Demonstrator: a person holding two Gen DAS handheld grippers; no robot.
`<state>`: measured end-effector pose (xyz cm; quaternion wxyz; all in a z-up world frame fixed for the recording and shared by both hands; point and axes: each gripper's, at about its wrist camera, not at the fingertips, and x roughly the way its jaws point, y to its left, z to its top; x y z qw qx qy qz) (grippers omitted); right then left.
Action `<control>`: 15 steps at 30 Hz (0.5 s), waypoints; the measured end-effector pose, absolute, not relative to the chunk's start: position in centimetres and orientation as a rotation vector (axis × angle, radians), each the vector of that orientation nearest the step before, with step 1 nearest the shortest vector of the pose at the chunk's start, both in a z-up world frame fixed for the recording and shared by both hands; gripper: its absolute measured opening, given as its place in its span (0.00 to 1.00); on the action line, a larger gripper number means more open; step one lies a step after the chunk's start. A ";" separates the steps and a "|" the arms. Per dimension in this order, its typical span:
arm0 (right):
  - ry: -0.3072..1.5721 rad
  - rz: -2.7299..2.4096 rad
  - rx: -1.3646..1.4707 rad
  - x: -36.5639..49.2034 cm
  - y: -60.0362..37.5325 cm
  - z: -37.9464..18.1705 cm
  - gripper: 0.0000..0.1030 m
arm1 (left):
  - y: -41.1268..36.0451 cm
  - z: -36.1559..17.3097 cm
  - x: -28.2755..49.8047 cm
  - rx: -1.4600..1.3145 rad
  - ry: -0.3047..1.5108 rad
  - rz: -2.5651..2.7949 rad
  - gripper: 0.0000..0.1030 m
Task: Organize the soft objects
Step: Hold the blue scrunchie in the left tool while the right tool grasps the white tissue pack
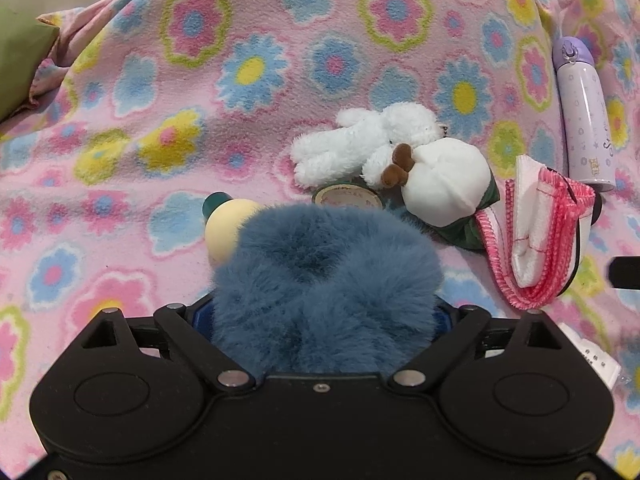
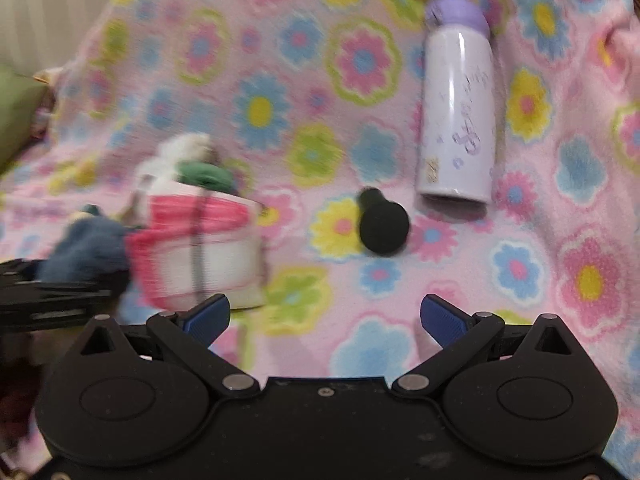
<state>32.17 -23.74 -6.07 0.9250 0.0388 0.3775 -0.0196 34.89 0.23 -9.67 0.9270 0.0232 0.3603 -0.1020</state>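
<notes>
A blue fluffy toy lies on the flowered pink blanket and fills the gap of my left gripper. The jaws stand wide beside the fur, and only the edges of the blue pads show. Behind it lie a white plush bunny, a white round plush with green cloth, a cream ball with a green cap and a pink-and-white folded cloth. My right gripper is open over bare blanket, right of the cloth, with nothing between its fingers.
A lilac bottle lies at the right, with a black knob-shaped object in front of it. A round tape roll sits under the plush toys. A green cushion shows at the far left. The right wrist view is blurred.
</notes>
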 end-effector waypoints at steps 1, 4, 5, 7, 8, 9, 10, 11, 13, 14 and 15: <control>0.767 -0.018 0.084 31.6 -23.5 -5.5 0.99 | 0.3 -9.7 34.9 0.046 0.739 -0.210 0.89; 0.761 0.060 0.086 30.0 -22.0 -4.1 0.99 | 0.3 -9.6 34.9 0.041 0.740 -0.217 0.90; 0.765 0.084 0.072 29.6 -21.1 -3.9 0.99 | 0.4 -9.6 34.9 0.039 0.741 -0.219 0.91; 0.779 0.129 0.037 29.0 -19.6 -3.9 0.99 | 0.3 -9.6 34.9 0.038 0.742 -0.219 0.91; 0.790 0.154 0.017 28.8 -18.7 -4.0 0.99 | 0.3 -9.6 34.9 0.038 0.742 -0.219 0.91; 0.805 0.177 -0.001 28.7 -17.8 -4.2 0.99 | 0.3 -9.6 34.9 0.037 0.742 -0.219 0.91; 0.815 0.192 -0.014 28.7 -17.1 -4.4 0.99 | 0.3 -9.6 34.9 0.037 0.743 -0.219 0.91; 0.824 0.203 -0.030 28.7 -16.4 -4.7 0.99 | 0.3 -9.6 34.9 0.037 0.743 -0.219 0.91; 0.838 0.216 -0.059 29.0 -15.0 -5.3 0.99 | 0.3 -9.6 34.9 0.036 0.745 -0.221 0.91; 0.845 0.216 -0.072 29.1 -14.5 -5.6 0.99 | 0.3 -9.6 34.9 0.036 0.745 -0.221 0.91; 0.852 0.213 -0.085 29.2 -14.0 -6.0 0.99 | 0.3 -9.6 34.9 0.036 0.745 -0.221 0.91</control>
